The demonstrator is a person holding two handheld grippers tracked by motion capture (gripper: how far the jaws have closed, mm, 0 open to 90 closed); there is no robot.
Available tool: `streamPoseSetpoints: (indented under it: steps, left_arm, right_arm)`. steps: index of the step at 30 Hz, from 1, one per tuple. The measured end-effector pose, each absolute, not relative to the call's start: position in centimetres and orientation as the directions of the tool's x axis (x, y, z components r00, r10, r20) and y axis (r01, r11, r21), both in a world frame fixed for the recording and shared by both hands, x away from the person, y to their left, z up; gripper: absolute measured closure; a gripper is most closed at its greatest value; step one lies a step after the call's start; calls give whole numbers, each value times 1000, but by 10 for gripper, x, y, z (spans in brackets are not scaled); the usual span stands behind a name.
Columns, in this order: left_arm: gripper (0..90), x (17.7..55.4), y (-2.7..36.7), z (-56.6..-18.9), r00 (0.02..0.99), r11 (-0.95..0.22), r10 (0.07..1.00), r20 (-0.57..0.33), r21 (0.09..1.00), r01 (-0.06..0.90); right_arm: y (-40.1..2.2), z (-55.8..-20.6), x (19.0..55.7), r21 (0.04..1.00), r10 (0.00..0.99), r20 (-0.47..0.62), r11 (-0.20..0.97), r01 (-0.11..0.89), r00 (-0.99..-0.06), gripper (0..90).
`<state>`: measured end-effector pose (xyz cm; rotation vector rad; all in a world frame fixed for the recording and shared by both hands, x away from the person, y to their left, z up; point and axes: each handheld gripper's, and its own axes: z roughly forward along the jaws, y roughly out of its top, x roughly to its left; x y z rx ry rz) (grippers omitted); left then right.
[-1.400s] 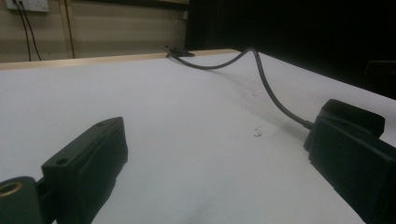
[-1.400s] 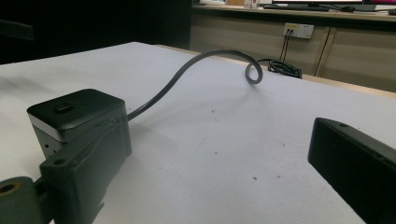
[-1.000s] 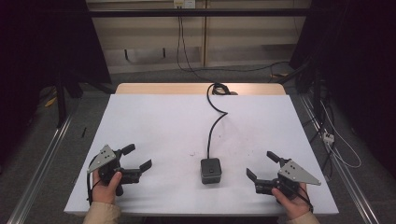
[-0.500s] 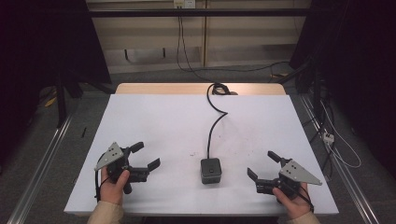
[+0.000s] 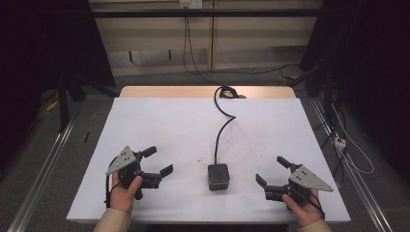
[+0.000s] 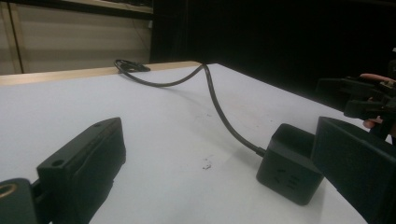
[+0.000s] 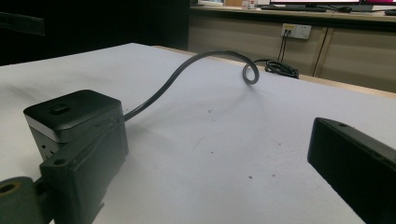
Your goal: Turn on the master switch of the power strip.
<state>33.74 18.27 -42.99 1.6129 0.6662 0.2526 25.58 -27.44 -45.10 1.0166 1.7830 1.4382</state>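
A black cube power socket [image 5: 218,176] sits on the white table [image 5: 164,125] near its front edge. Its black cable [image 5: 220,130] snakes away to the far edge. My left gripper [image 5: 159,161] is held left of the cube, open and empty, jaws pointing right toward it. My right gripper [image 5: 270,170] is on the cube's right side, open and empty, pointing left. In the left gripper view the cube [image 6: 287,170] lies just beyond the right jaw, with the other gripper [image 6: 364,95] farther off. In the right gripper view the cube [image 7: 70,116] stands behind the left jaw.
The cable ends in a coil [image 5: 227,92] on the wooden strip at the table's far edge. Metal rails [image 5: 43,164] run along the floor on both sides. Loose cables [image 5: 343,145] lie on the floor at the right. A wall socket [image 7: 296,31] is behind the table.
My left gripper has slid to the right, closer to the cube. The right gripper has barely moved, and both stay open.
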Motion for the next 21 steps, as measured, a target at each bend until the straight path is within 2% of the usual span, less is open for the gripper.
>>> streamPoseSetpoints:
  steps: [21]
  left_arm:
    - [26, 339, 160, -429, 835, -62, 513, -198, 962, 266]
  right_arm:
    - [-274, -451, 256, 977, 861, -6, 112, 179, -509, 34]
